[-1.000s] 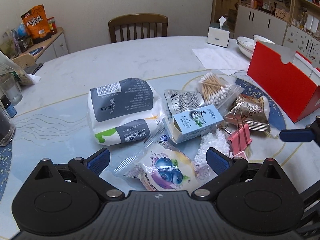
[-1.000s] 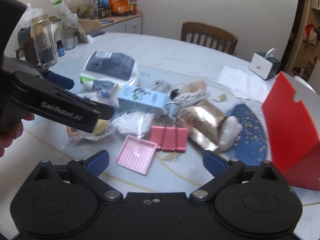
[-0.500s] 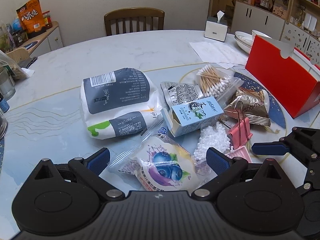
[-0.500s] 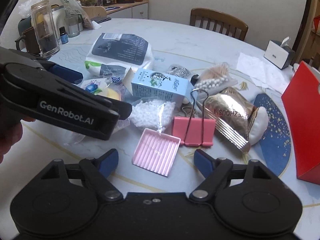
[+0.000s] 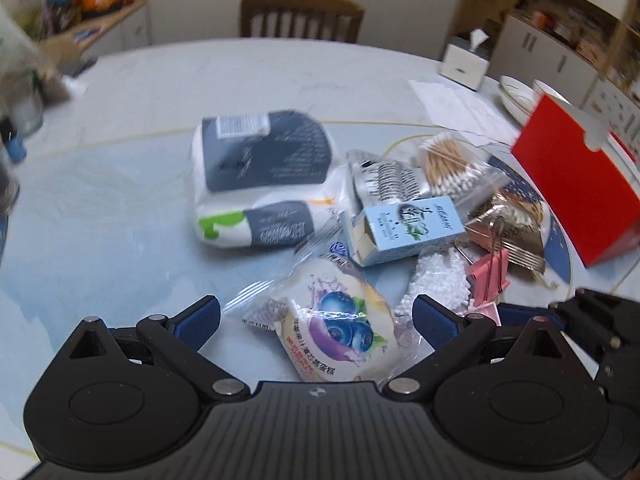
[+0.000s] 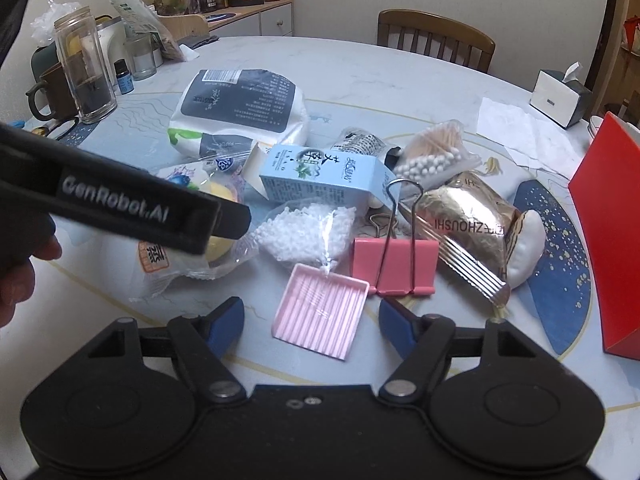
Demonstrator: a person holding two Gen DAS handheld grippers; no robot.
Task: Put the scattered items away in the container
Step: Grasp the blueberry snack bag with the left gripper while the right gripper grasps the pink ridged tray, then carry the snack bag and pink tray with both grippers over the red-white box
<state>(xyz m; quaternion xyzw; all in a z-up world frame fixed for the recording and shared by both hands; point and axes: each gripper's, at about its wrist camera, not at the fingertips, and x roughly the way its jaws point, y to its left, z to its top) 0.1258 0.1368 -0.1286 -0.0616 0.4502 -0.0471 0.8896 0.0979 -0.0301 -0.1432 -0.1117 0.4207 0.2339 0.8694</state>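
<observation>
A pile of items lies on the round table. My left gripper (image 5: 316, 316) is open, its fingers on either side of a blueberry snack packet (image 5: 336, 328). My right gripper (image 6: 312, 318) is open around a pink ribbed tray (image 6: 320, 316). Behind the tray lie a pink binder clip (image 6: 394, 266), a bag of white beads (image 6: 308, 232), a light blue box (image 6: 320, 176), a gold packet (image 6: 468, 212), cotton swabs (image 6: 436, 152) and a tissue pack (image 6: 240, 108). The red container (image 6: 612, 224) stands at the right, and also shows in the left wrist view (image 5: 576, 184).
A glass jar (image 6: 86, 64), mug and small bottles stand at the table's left edge. A tissue box (image 6: 560, 96) and paper sheet sit at the back right. A wooden chair (image 6: 436, 40) stands behind the table. The left gripper's arm (image 6: 120, 200) crosses the right wrist view.
Both grippers have moved forward and down toward the pile. The left now straddles the blueberry packet; the right straddles the pink tray.
</observation>
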